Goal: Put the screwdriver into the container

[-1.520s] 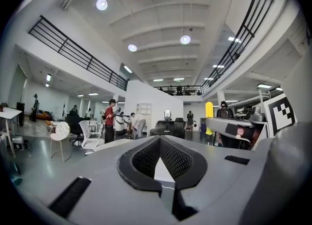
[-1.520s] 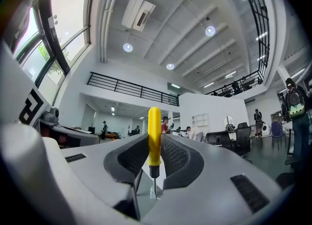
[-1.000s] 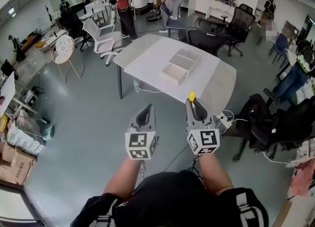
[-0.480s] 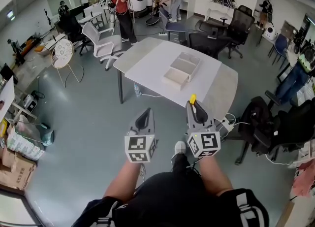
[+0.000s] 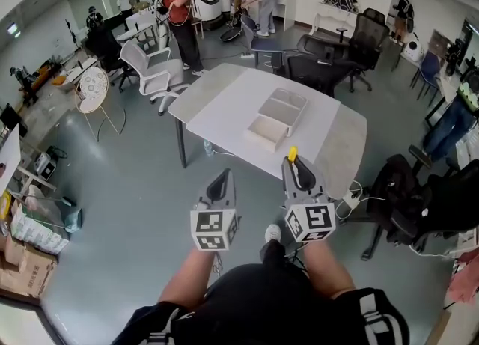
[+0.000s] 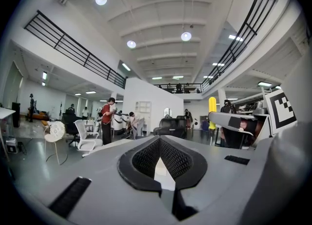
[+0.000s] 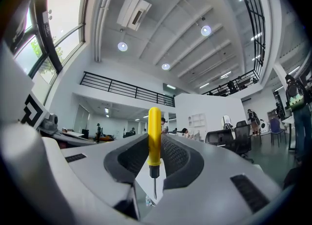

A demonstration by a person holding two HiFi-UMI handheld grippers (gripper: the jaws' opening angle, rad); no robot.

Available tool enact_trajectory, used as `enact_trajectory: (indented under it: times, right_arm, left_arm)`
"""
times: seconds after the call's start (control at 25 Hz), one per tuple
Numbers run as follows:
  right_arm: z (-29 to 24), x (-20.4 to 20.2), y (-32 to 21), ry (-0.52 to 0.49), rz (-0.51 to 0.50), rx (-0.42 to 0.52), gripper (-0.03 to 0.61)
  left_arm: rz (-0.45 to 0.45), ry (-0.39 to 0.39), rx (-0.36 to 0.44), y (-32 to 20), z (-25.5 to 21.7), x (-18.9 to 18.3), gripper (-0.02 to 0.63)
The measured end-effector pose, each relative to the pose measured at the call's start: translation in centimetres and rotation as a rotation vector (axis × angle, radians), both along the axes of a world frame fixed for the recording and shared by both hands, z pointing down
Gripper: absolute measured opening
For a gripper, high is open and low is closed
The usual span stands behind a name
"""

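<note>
– Ahead of the right hand-held gripper (image 5: 294,165), what is there?

– A stretch of grey floor (image 5: 142,179), then the near edge of a pale table (image 5: 217,96). The white container (image 5: 275,117) lies on that table, straight beyond the gripper's tips and well apart from them. It looks like two open halves set end to end, one nearer the gripper and one farther off.

– And round about?

– To the right of that gripper stands a black chair (image 5: 408,186) draped with dark cloth. A power strip (image 5: 349,200) with its cables lies on the floor between chair and gripper. Beyond the table and off to the left are a white office chair (image 5: 146,63) and a person (image 5: 179,10) in a red top. Below and between the two grippers, a shoe (image 5: 273,230) of the one holding them shows on the floor.

– Where is the screwdriver (image 7: 154,131)?

– In the right hand-held gripper, whose jaws are closed on its handle near their tips. Its long axis runs up and down, crosswise to the jaws. The yellow handle rises above them and the thin metal shaft points down toward the floor.

– And the other one?

– The left hand-held gripper (image 6: 159,141) sits just to the left of the right one, about level with it, and aims at the same table. Its jaws meet at the tips with nothing between them.
</note>
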State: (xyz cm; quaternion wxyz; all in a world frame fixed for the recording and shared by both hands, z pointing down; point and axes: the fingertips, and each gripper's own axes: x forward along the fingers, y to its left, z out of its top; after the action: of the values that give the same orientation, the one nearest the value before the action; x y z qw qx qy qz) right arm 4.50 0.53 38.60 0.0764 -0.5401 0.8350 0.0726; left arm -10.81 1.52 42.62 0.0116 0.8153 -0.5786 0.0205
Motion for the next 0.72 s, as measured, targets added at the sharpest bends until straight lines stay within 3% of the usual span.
enact_trajectory:
  times: [0.72]
  right_arm:
    - [-0.3, 3.7, -22.2, 0.007, -0.072, -0.064, 0.071]
  left_arm:
    - [-0.035, -0.005, -0.028, -22.1, -1.8, 4.3, 0.012]
